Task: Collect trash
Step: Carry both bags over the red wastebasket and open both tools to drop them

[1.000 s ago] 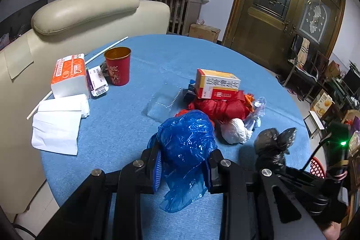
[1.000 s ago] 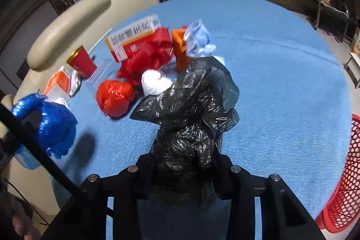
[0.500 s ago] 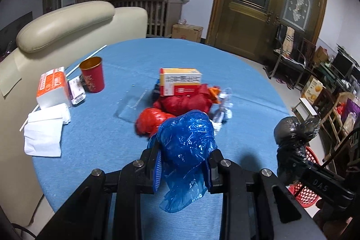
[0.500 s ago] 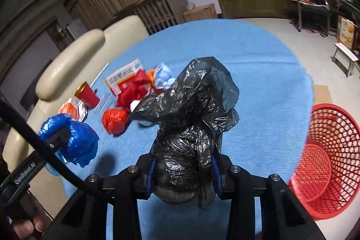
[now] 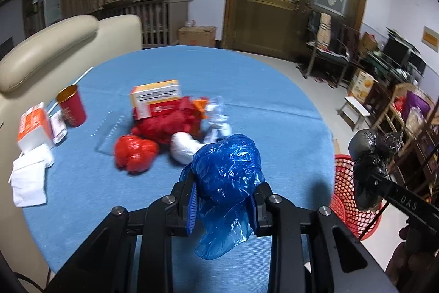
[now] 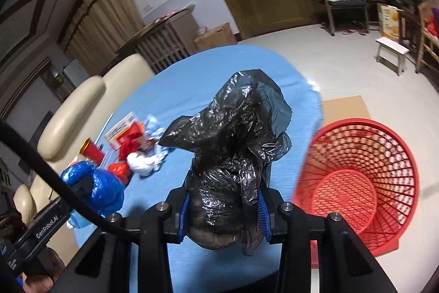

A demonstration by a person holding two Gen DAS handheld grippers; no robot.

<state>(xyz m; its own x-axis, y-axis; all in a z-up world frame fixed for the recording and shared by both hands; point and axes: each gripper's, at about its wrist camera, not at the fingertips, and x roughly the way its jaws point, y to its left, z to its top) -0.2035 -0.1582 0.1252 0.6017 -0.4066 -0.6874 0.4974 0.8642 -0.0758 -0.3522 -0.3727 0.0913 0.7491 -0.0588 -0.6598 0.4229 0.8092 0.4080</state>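
My left gripper (image 5: 223,206) clamps a crumpled blue plastic bag (image 5: 229,177), glossy and creased, its loose tail drooping below the narrow jaws. My right gripper (image 6: 223,213) pinches a crinkled black plastic bag (image 6: 236,153), shiny and bunched into a tall peaked lump between jaws set a little wider. Both bags ride above the near edge of the round table (image 5: 274,89), covered in ribbed blue cloth. Toward the table's middle lies the remaining litter: a knotted red plastic ball (image 5: 135,153), a larger heap of red film (image 5: 170,122), a rounded white wad (image 5: 183,146), clear crumpled wrap (image 5: 218,111) and an orange-and-white carton (image 5: 156,98) leaning on the heap. At the left edge stand a red cup with a gold rim (image 5: 72,105), a boxy tissue pack (image 5: 34,128) and folded white napkins (image 5: 28,180). On the pale floor off the table's right edge sits a red plastic lattice basket (image 6: 359,183), round and flaring, just beside the black bag in my right wrist view.
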